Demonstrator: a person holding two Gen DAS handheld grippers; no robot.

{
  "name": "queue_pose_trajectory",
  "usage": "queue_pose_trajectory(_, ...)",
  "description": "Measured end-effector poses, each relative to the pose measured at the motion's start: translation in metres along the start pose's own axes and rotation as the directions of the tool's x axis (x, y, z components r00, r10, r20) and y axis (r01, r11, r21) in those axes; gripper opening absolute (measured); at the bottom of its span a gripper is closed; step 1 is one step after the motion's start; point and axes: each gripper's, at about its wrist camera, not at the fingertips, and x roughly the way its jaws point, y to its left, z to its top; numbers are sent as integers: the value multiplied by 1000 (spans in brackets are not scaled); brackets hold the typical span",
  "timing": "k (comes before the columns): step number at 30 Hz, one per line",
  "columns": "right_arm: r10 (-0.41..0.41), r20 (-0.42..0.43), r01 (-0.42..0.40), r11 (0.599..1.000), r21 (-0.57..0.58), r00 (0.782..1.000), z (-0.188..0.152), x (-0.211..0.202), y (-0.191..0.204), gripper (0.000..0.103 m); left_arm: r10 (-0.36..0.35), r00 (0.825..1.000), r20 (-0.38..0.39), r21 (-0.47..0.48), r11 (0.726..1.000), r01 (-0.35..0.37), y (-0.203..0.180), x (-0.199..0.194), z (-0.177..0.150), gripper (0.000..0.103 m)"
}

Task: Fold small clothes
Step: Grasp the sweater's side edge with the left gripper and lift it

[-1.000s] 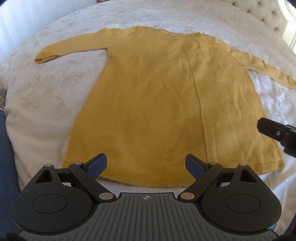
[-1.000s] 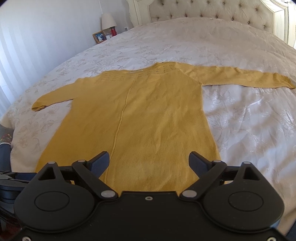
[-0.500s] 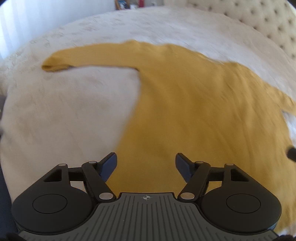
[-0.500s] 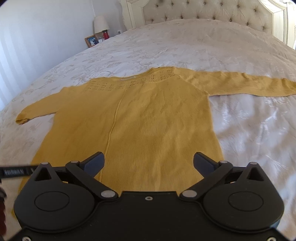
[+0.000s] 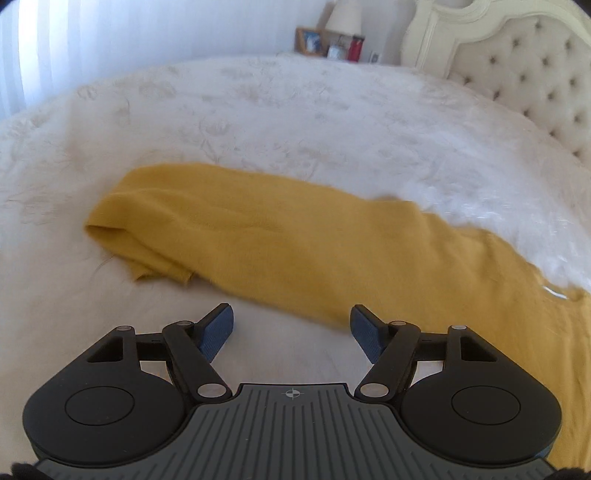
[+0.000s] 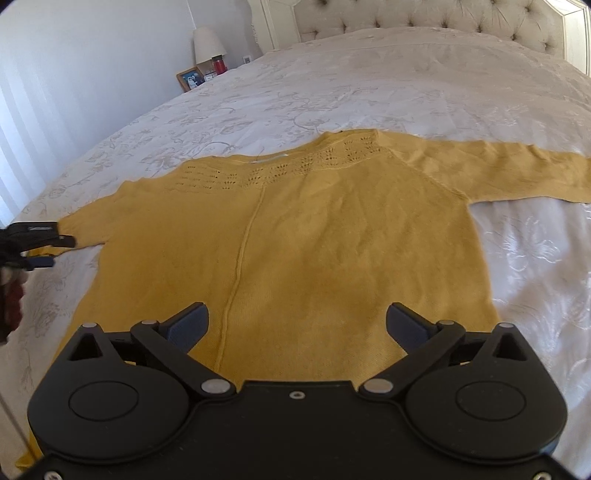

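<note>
Sweater (image 6: 314, 236) flat on bed (image 6: 369, 85), sleeves out. Soft limp knit, light, will sag; I'd pinch left cuff (image 5: 122, 221). Left gripper (image 5: 291, 332) part spread, empty; right gripper (image 6: 295, 325) wide, empty.

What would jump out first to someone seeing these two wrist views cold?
The mustard-yellow knit sweater spread flat on the white floral-embroidered bedspread, sleeves stretched out to both sides. In the left wrist view its near sleeve lies just ahead of the open left hand-held gripper, cuff pointing left. Behind, a cream tufted headboard closes off the bed's far end.
</note>
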Motion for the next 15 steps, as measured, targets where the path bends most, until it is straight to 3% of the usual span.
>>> queue_pose_trajectory(6,2,10,-2,1000,-20,1000,3,0,3,102,26,998,49,11,1000,-27,9,29,16,71)
queue_pose_trajectory(10,-2,10,2,1000,-26,1000,3,-2,1,102,20,998,60,-41,999,-18,17,39,28,69)
queue_pose_trajectory(11,-1,9,1,1000,-23,1000,3,-3,0,102,26,998,64,-55,998,-22,18,40,31,54)
queue_pose_trajectory(12,0,8,0,1000,-20,1000,2,-3,-2,102,48,996,73,-66,997,-43,17,39,33,27)
queue_pose_trajectory(13,3,6,-3,1000,-17,1000,2,-4,-4,102,75,995,71,-76,995,-70,17,38,36,19)
queue_pose_trajectory(15,5,6,-5,1000,-12,1000,1,-6,-8,102,87,994,66,-116,990,-79,18,34,41,15)
